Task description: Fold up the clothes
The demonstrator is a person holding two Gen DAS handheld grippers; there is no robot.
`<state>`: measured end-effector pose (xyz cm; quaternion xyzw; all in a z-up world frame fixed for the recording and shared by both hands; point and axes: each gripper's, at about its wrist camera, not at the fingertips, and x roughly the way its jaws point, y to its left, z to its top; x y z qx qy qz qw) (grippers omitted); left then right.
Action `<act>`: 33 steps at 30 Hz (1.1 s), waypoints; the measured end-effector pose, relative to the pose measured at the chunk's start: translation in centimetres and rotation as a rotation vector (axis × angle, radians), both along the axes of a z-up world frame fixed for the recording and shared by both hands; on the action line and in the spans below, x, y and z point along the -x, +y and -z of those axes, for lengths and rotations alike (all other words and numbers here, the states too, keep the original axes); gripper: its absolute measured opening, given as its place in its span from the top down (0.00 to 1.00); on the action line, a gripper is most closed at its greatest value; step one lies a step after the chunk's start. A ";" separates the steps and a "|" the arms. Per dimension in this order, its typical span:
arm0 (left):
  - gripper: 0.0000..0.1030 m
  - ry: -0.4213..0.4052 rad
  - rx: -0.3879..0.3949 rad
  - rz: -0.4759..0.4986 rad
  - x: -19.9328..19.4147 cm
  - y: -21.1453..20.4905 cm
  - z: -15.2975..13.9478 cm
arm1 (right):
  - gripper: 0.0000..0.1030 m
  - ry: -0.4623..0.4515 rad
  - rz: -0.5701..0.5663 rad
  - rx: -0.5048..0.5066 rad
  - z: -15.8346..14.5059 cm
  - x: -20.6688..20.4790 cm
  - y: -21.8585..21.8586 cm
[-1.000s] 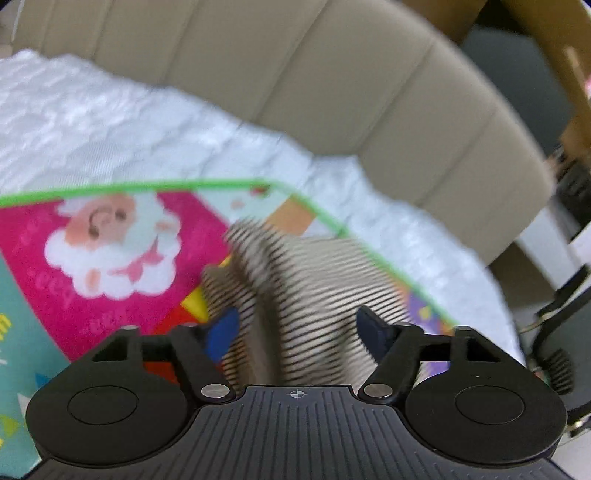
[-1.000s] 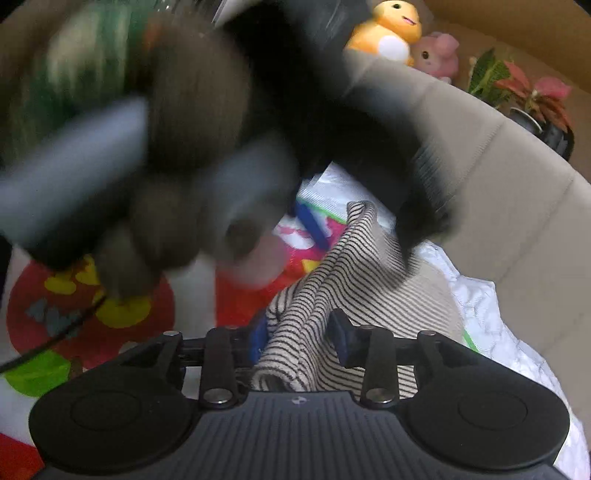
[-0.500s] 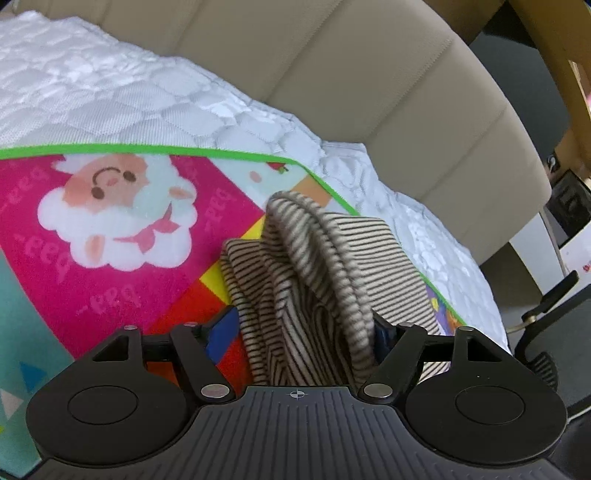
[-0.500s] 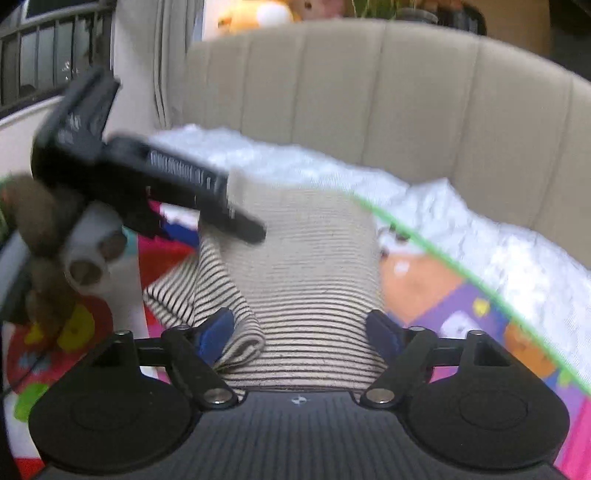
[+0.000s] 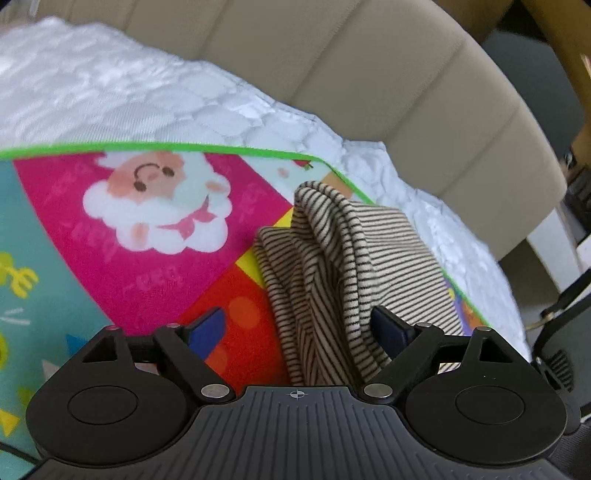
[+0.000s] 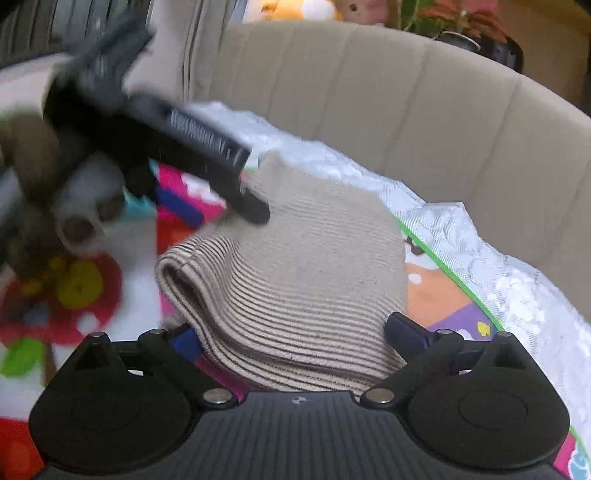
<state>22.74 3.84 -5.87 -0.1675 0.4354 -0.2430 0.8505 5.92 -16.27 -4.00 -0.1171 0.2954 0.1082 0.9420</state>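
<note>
A folded beige garment with thin dark stripes (image 5: 354,254) lies on a colourful play mat (image 5: 155,266). My left gripper (image 5: 299,328) is open just above it, with the garment's bunched edge rising between the fingers beside the right fingertip (image 5: 388,325). My right gripper (image 6: 295,336) is open too, its fingers spread either side of the garment's (image 6: 303,266) rounded fold. In the right wrist view the left gripper (image 6: 229,218) shows blurred at the garment's far left edge, held by a hand (image 6: 40,177).
The mat's green border (image 5: 207,149) lies on a white quilted cover (image 5: 147,99). A beige padded headboard (image 5: 369,74) curves behind it. Plush toys (image 6: 295,7) and a potted plant (image 6: 461,22) stand beyond the headboard. A dark chair base (image 5: 557,354) sits at the right.
My right gripper was shut on the garment a second ago and has opened wide. The garment has settled onto the mat. The left gripper stayed open and shifted slightly.
</note>
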 end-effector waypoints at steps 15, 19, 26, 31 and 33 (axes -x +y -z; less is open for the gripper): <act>0.23 0.013 0.046 0.032 0.0 0.1 0.5 | 0.19 0.226 0.323 -0.623 2.5 -5.5 -10.7; 0.23 0.029 0.079 0.032 -0.3 0.0 1.0 | 0.34 0.248 0.279 -0.688 2.7 -6.1 -11.0; 0.31 0.016 0.156 0.033 -0.5 0.3 0.9 | 0.39 0.220 0.269 -0.627 2.6 -5.9 -10.1; 0.25 -0.001 0.133 0.033 0.0 0.0 0.0 | 0.35 0.200 0.262 -0.583 2.5 -5.8 -9.6; 0.12 -0.009 0.135 0.028 0.1 0.0 -0.3 | 0.33 0.192 0.259 -0.565 2.5 -5.7 -9.3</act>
